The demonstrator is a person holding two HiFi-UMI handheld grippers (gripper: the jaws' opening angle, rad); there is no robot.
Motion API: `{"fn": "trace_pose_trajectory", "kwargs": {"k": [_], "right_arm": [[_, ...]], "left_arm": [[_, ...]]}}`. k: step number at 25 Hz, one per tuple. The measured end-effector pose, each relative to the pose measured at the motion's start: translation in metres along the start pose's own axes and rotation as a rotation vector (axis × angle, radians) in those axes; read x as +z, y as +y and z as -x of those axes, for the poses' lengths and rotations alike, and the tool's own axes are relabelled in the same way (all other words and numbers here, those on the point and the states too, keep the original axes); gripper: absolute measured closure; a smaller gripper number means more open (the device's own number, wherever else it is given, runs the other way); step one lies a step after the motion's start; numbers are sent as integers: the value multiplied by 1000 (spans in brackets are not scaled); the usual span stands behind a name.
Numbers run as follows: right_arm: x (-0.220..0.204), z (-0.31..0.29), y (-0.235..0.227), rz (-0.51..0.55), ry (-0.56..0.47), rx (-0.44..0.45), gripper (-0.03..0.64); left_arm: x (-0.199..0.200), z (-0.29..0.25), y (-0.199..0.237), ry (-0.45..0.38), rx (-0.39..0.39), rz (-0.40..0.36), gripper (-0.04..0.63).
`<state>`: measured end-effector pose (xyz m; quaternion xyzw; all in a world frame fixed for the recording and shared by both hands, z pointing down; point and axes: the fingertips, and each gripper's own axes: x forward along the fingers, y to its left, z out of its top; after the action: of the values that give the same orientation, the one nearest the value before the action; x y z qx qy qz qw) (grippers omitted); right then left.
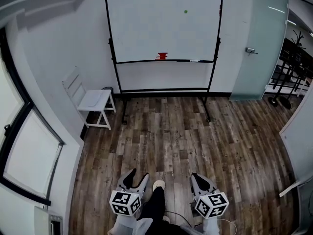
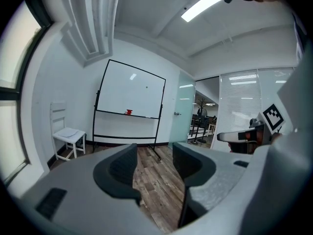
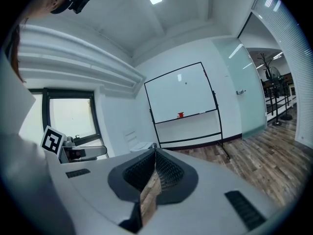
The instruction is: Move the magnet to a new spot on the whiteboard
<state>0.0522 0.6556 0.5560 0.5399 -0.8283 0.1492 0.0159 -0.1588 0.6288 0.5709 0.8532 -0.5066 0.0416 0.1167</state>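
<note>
Green magnet (image 1: 186, 11) sits upper right on whiteboard (image 1: 146, 28), well above red item (image 1: 162, 56) on the board's tray (image 1: 137, 61). Board stands across room from me, white chair (image 1: 93, 102) just left of it. My L gripper (image 2: 154, 163) is wide open, nothing btwn jaws, only wood floor (image 1: 195, 141) beyond. R gripper (image 3: 155, 148) closed, tips touching, empty. Both low, well apart from board.

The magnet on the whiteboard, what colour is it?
Green. The magnet is a small dot high on the whiteboard, and shows best in the head view.
</note>
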Motion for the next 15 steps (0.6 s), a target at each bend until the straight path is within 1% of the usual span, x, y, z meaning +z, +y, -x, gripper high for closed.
{"fn": "trace_pose_trajectory", "kwargs": {"k": [7, 15], "right_arm": [[8, -29, -16, -9, -2, 0, 588], [26, -77, -40, -7, 3, 5, 588]], "left_arm": [[7, -33, 14, 6, -6, -4, 374], [27, -89, 31, -10, -21, 9, 374]]}}
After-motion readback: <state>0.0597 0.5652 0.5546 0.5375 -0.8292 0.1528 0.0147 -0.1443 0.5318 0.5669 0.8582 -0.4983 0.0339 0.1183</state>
